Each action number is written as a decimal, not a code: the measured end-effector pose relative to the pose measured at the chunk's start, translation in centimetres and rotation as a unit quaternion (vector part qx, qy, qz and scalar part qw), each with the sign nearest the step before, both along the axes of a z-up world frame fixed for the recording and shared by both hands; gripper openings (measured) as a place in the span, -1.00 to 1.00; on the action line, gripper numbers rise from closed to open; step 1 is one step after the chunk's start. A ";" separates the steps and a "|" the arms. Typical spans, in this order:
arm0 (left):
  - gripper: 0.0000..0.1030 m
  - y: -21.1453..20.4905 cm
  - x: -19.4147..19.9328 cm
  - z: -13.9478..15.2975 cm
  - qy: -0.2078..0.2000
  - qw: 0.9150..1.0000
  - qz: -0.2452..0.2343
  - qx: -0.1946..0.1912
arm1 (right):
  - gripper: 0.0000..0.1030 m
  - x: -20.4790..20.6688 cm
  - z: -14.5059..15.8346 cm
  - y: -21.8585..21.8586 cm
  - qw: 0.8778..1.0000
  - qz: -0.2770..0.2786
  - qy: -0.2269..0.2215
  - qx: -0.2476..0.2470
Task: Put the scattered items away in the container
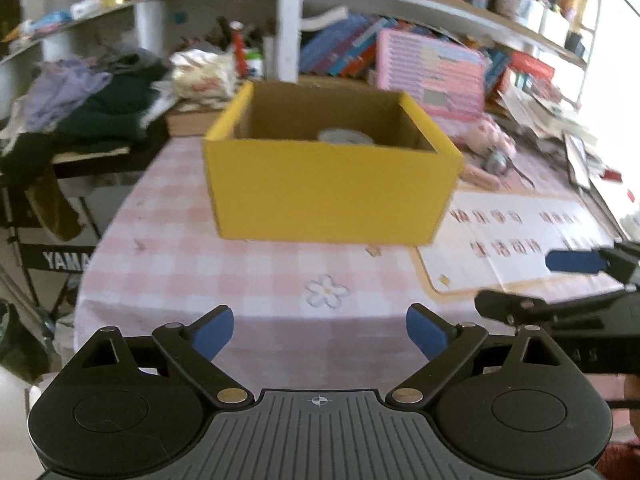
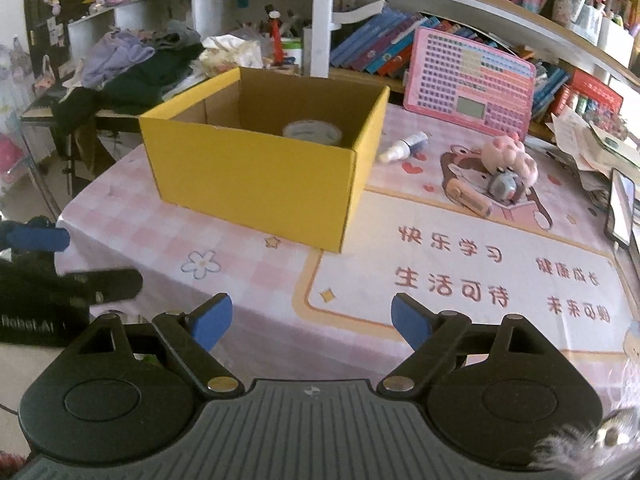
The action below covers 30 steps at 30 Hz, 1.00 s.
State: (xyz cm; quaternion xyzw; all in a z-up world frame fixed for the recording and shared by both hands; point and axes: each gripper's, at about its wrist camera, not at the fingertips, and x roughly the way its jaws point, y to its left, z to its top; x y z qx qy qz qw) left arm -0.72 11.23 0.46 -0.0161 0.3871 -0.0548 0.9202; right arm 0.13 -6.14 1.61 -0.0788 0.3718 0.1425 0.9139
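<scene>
Left gripper [image 1: 320,330] open, yellow box [image 1: 332,192] ahead

Bare tablecloth [image 2: 248,280] before the yellow box [image 2: 256,176], nothing between.

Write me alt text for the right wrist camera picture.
An open yellow cardboard box holding a roll of tape stands on a pink checked tablecloth. A small white bottle and a pink plush toy lie to its right; the right claw is open, empty.
</scene>
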 end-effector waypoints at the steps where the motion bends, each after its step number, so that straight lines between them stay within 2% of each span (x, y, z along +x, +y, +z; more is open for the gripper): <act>1: 0.85 -0.3 0.0 -0.1 0.003 1.000 -0.009 0.001 | 0.70 0.0 0.0 -0.2 1.000 -0.005 0.002 -0.002; 14: 0.85 -3.7 1.4 -0.6 0.020 0.998 -0.063 0.004 | 0.74 0.3 -0.8 -3.2 0.999 -0.050 0.019 -0.008; 30: 0.85 -10.2 5.6 -1.0 0.040 0.993 -0.112 0.009 | 0.77 3.5 -1.7 -9.4 0.995 -0.093 0.040 -0.006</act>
